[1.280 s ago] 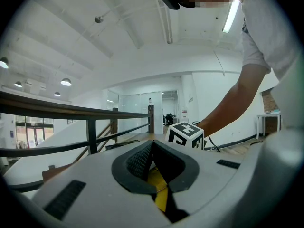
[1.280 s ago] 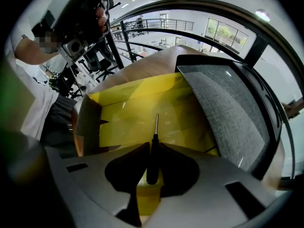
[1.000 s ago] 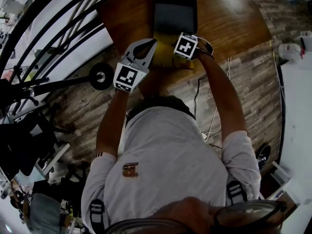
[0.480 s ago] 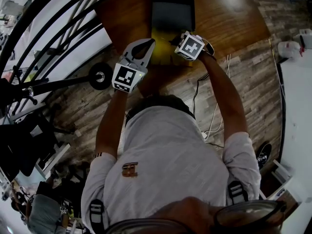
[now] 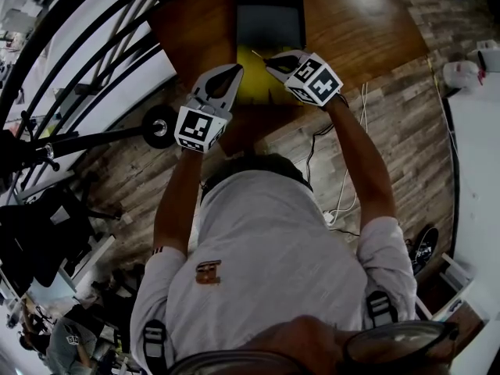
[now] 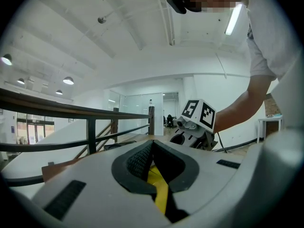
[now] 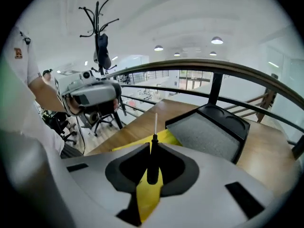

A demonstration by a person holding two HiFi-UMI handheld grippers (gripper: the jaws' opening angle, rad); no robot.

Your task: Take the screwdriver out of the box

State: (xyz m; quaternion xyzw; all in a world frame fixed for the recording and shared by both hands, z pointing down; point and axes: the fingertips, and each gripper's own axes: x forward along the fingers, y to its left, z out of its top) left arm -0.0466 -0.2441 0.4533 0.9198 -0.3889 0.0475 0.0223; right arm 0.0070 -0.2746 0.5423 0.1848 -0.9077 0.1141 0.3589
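Observation:
A box lies open on the wooden table (image 5: 355,22), with a yellow base (image 5: 251,86) and a black foam-lined lid (image 5: 269,22) behind it. My right gripper (image 5: 270,58) hangs above the base, tilted down and shut on the black handle of a small screwdriver (image 7: 152,161), whose thin light shaft (image 5: 257,53) sticks out past the jaws. In the right gripper view the lid (image 7: 209,132) and the yellow base (image 7: 165,137) lie beyond the jaws (image 7: 153,146). My left gripper (image 5: 233,70) sits at the base's left edge, with a yellow wall pinched between its shut pads (image 6: 152,148).
A dark railing (image 5: 94,45) runs along the table's left side, with a black wheel-like fitting (image 5: 160,121) below it. Cables (image 5: 344,194) trail over the plank floor near the person's right arm. A white counter (image 5: 476,131) stands at the far right.
My right gripper has risen from the yellow base and tipped forward, lifting the screwdriver with it. The left gripper has stayed at the box's edge.

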